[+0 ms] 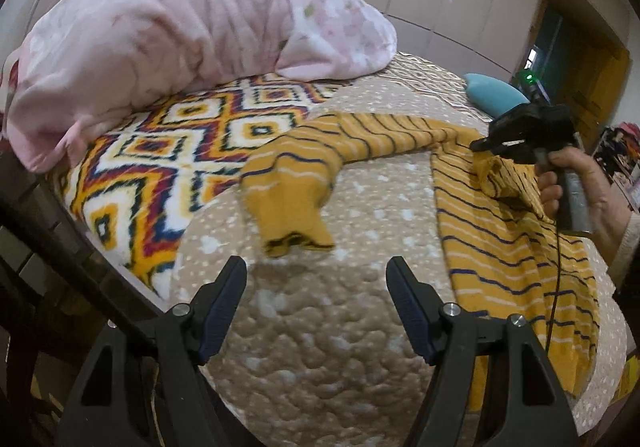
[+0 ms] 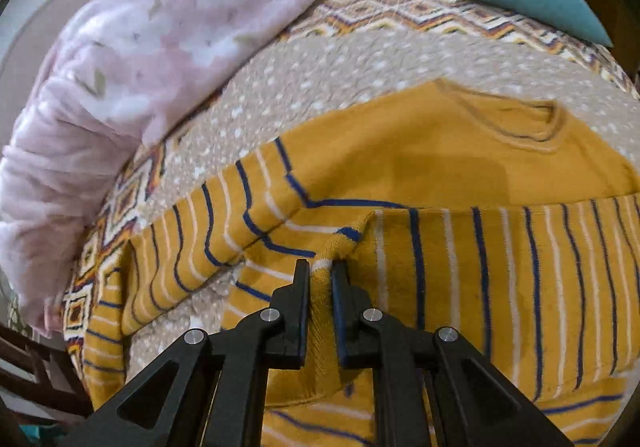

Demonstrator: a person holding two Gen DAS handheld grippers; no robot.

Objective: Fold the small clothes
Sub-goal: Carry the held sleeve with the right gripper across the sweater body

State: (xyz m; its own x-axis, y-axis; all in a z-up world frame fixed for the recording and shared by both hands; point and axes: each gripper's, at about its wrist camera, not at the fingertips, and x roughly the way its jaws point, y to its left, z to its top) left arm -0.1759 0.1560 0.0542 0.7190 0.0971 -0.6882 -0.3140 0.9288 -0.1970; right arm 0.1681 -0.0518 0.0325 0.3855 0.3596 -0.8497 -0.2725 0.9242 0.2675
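A mustard-yellow sweater (image 1: 500, 223) with navy and white stripes lies on the bed; one sleeve (image 1: 296, 187) stretches left with its cuff toward me. My left gripper (image 1: 316, 279) is open and empty, just in front of that cuff, above the beige bedspread. My right gripper (image 1: 486, 143) is held by a hand at the right and is shut on a fold of the sweater. In the right wrist view the right gripper (image 2: 320, 271) pinches a raised fold of the sweater (image 2: 460, 175), with its plain yellow chest and neckline beyond.
A pink bundled blanket (image 1: 180, 43) lies at the back left on a patterned zigzag cover (image 1: 160, 167). A teal pillow (image 1: 496, 93) sits at the back right. The bed's edge drops off at the left, with dark furniture (image 1: 48, 247) beside it.
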